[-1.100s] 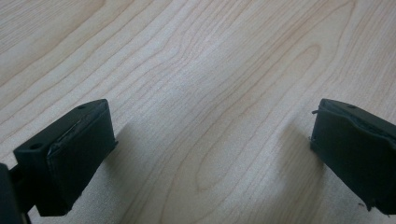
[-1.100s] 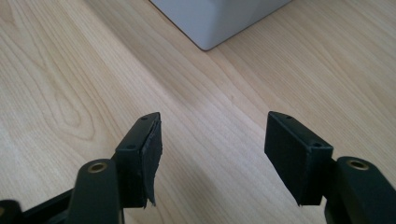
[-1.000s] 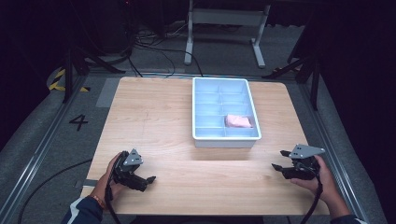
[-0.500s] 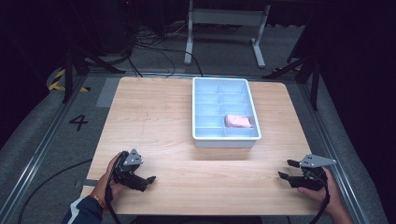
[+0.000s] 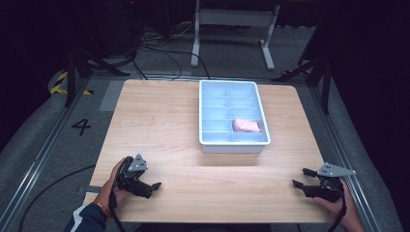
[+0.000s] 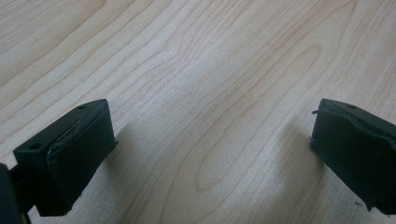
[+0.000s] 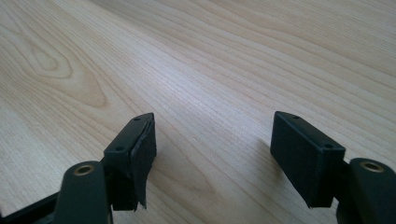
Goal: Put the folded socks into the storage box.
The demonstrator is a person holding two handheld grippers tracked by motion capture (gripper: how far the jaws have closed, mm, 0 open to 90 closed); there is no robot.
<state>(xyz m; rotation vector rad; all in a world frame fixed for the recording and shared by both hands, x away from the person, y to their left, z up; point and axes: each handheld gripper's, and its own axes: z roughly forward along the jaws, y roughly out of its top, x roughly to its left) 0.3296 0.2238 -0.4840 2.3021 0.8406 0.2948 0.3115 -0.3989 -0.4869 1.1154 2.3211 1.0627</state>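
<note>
Left tool [image 5: 151, 186] and right tool [image 5: 300, 180] wide open, empty, seemingly on table [image 5: 159, 121]

The person's left forearm [image 5: 87, 218] ran off the bottom edge of the high view just past the sleeve, and the right hand [image 5: 341, 205] was cut off at the wrist there too. The pink thing [image 5: 247, 125] in the tray [image 5: 208, 116] was too small to identify. In the left gripper view the left claw [image 6: 210, 154] lost its right jaw to the picture's edge. In the right gripper view the right claw [image 7: 212, 161] had both jaw bases cropped at the bottom.
</note>
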